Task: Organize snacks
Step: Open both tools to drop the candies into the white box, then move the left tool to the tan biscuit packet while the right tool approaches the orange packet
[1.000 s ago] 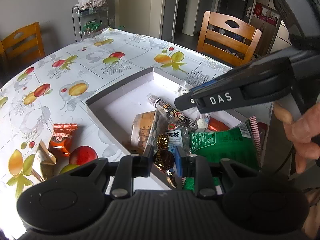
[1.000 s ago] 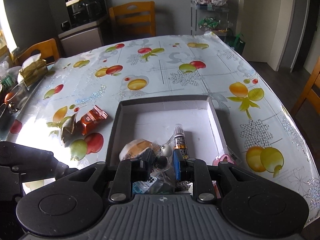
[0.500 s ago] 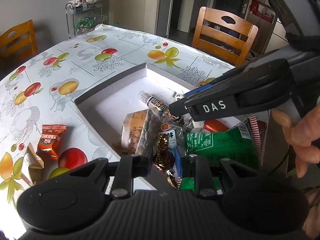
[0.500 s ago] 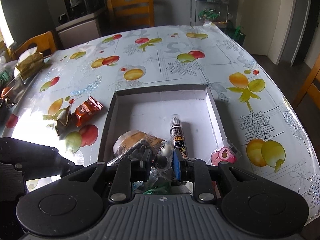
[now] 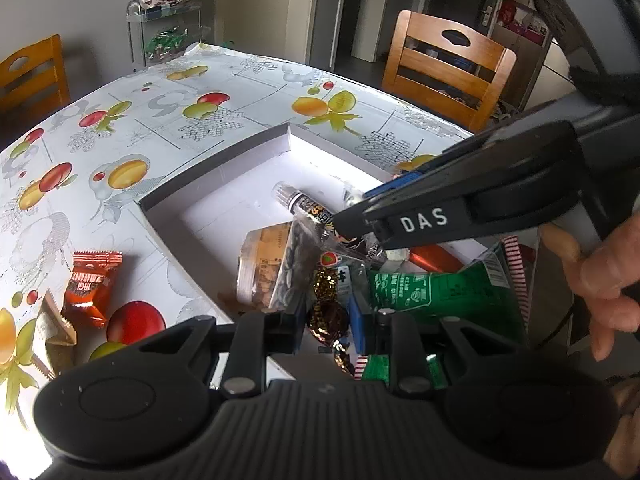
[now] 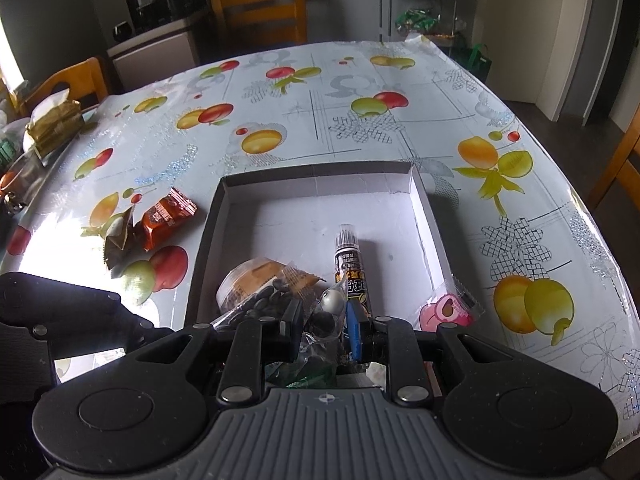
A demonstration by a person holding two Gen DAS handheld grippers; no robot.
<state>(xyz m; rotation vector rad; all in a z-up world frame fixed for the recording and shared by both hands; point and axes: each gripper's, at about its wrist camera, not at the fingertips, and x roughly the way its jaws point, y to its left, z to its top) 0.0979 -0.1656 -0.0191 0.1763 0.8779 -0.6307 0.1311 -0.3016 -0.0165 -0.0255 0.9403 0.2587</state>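
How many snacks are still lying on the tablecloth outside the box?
3: an orange packet and a brown wrapper side by side left of the box, a pink packet at its right wall. More may be hidden.

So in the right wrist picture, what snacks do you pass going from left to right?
Brown wrapper → orange packet → round cake → striped tube → pink candy.
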